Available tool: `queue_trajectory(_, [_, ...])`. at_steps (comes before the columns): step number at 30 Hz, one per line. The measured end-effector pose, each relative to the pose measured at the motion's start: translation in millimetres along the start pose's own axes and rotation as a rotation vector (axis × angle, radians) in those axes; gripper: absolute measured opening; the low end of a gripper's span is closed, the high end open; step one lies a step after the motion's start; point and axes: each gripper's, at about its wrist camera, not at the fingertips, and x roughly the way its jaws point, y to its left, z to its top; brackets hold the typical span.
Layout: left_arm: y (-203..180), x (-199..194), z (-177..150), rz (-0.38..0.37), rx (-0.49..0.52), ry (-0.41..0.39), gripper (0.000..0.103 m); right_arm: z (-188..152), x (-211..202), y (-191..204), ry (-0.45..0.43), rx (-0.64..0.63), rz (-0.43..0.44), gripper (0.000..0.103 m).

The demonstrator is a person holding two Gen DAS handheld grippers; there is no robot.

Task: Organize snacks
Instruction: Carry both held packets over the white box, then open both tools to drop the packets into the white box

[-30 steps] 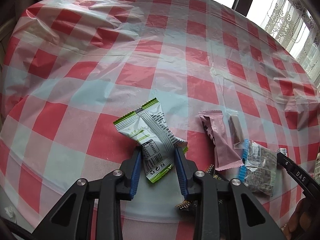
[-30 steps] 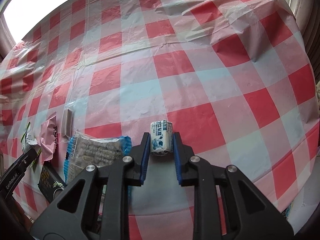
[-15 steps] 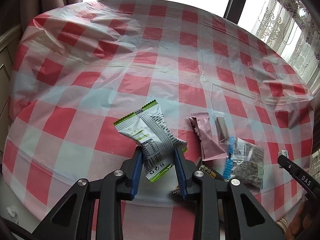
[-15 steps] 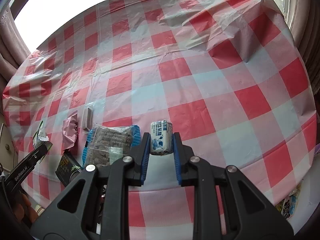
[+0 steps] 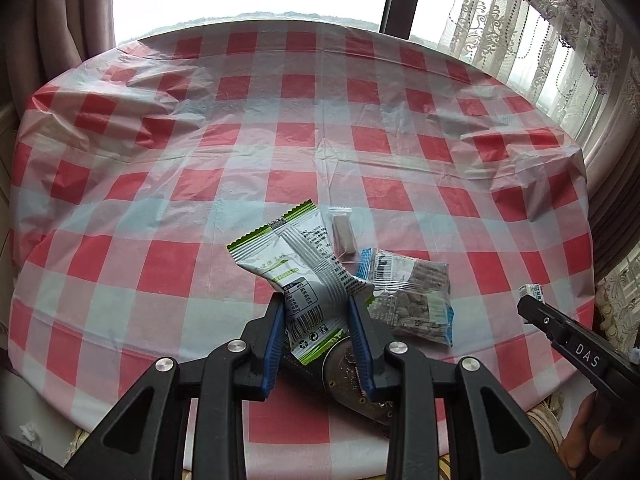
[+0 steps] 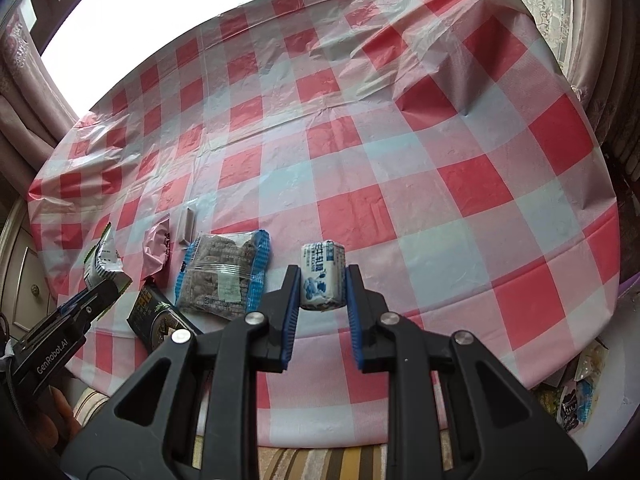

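My left gripper [image 5: 318,304] is shut on a white and green snack packet [image 5: 298,270], held above the checked tablecloth [image 5: 200,160]. In the right wrist view that packet [image 6: 102,260] sticks out of the left gripper [image 6: 110,286] at the left edge. My right gripper [image 6: 322,276] is shut on a small white and blue wrapped snack [image 6: 323,276], lifted off the cloth; its tip [image 5: 531,291] shows at the right of the left wrist view. On the table lie a clear, blue-edged packet [image 6: 222,274], a pink packet [image 6: 157,248], a small clear sachet [image 6: 188,226] and a dark packet [image 6: 154,316].
The red and white cloth [image 6: 400,160] covers a round table [image 6: 592,260] with wrinkles at the far side. Curtains [image 5: 532,40] and a bright window stand behind it. More snack packets [image 6: 576,392] lie on the floor at the lower right. A hand [image 5: 580,448] holds the right gripper.
Both grippers have risen and drawn back from the table, each still holding its snack; more of the table and window shows. The green packet now overlaps the loose packets in the left wrist view.
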Motion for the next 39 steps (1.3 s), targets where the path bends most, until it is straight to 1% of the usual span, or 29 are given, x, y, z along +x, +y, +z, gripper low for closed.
queue_trajectory(6, [-51.0,-13.8,-9.9,-0.075,0.091,0.006,0.032,-12.6,-30.1,-41.3,-0.021,0.057,-0.022,0.026])
queue_trajectory(14, [-126.3,-18.2,-27.0,-0.161,0.244,0.049,0.032,-35.7,-65.1,-119.7,-0.044,0.194,-0.08,0.026])
queue_trajectory(19, [-184.7,-19.5,-44.9,-0.199,0.397,0.081,0.032,-52.2,-80.4,-162.3,-0.058,0.269,-0.118,0.026])
queue_trajectory(26, [-256.9,-22.4,-73.6,-0.263,0.605,0.116,0.032,-75.5,-97.6,-216.3,-0.072,0.368,-0.179,0.026])
queue_trajectory(28, [-271.5,-20.8,-80.9,-0.288,0.634,0.143,0.032,-81.2,-102.9,-229.2,-0.078,0.388,-0.198,0.026])
queue_trajectory(32, [-294.4,-17.1,-95.3,-0.314,0.682,0.188,0.032,-90.3,-112.2,-250.2,-0.088,0.414,-0.236,0.026])
queue_trajectory(39, [-318.9,-18.6,-117.4,-0.379,0.715,0.272,0.033,-107.7,-122.3,-271.4,-0.082,0.441,-0.275,0.026])
